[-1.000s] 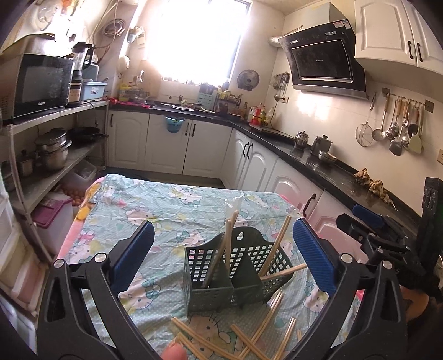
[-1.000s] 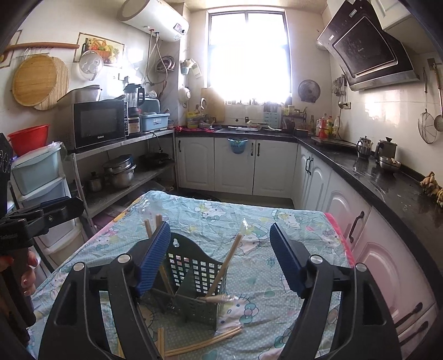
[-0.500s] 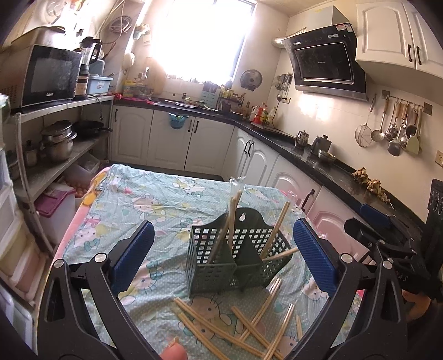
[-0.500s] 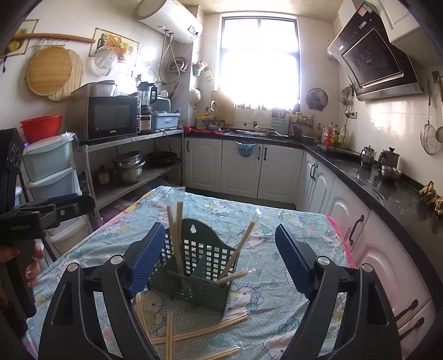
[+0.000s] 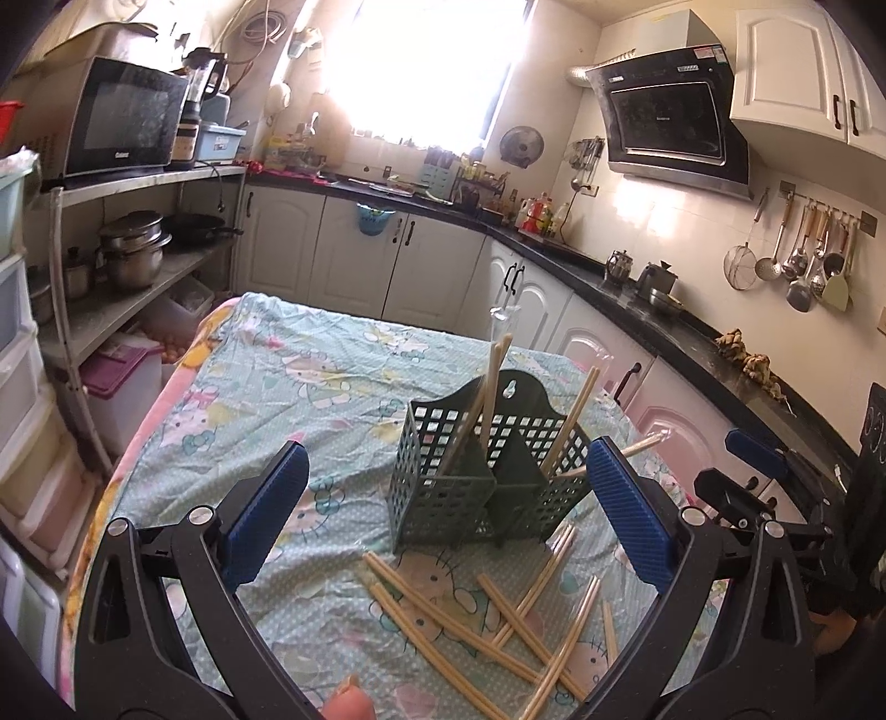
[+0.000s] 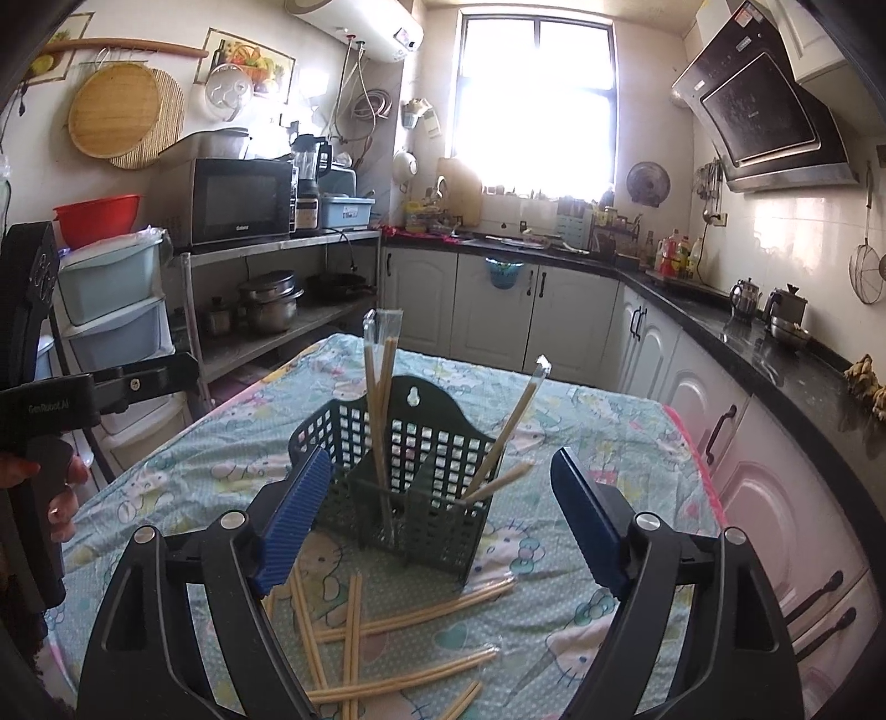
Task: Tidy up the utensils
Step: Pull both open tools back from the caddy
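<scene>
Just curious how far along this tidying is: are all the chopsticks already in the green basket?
No, several chopsticks lie loose on the tablecloth in front of the green basket, with only a few standing inside it.

Kitchen, daylight blown out through back window (image 6: 536,105). White cabinets (image 6: 498,310) under black L-shaped countertop (image 6: 720,327). Range hood (image 6: 775,116) on right tiled wall. Metal shelf rack (image 6: 266,299) on left with microwave (image 6: 238,202) on top, pots below. Water heater (image 6: 360,25) near the ceiling.
</scene>
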A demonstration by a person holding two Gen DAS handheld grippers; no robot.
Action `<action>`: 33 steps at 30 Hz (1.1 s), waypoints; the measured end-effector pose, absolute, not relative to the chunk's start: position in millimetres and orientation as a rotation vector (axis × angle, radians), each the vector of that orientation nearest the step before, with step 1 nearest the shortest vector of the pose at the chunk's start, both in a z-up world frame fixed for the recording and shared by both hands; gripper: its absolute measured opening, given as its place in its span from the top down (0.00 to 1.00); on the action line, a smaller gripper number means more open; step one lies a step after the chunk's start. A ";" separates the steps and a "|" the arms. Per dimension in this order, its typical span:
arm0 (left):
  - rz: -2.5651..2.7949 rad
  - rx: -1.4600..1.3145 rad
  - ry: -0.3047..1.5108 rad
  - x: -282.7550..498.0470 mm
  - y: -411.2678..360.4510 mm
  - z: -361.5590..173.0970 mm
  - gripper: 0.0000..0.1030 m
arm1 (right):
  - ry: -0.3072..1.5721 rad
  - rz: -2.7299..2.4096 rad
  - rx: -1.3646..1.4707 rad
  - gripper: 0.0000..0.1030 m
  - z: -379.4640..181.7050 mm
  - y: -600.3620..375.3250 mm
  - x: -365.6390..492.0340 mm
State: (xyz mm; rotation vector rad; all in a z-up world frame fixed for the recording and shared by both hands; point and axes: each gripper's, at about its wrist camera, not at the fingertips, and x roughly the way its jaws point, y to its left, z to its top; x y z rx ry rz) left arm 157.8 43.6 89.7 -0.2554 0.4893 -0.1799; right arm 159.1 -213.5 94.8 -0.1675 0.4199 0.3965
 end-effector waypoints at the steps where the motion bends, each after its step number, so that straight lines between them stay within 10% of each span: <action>1: -0.178 -0.256 0.491 157.2 44.2 88.7 0.10 | 0.423 0.398 -0.169 0.23 94.0 -212.4 158.7; 33: -0.146 -0.208 0.652 153.9 29.5 25.4 0.10 | 0.588 0.390 -0.188 0.23 28.1 -220.7 148.1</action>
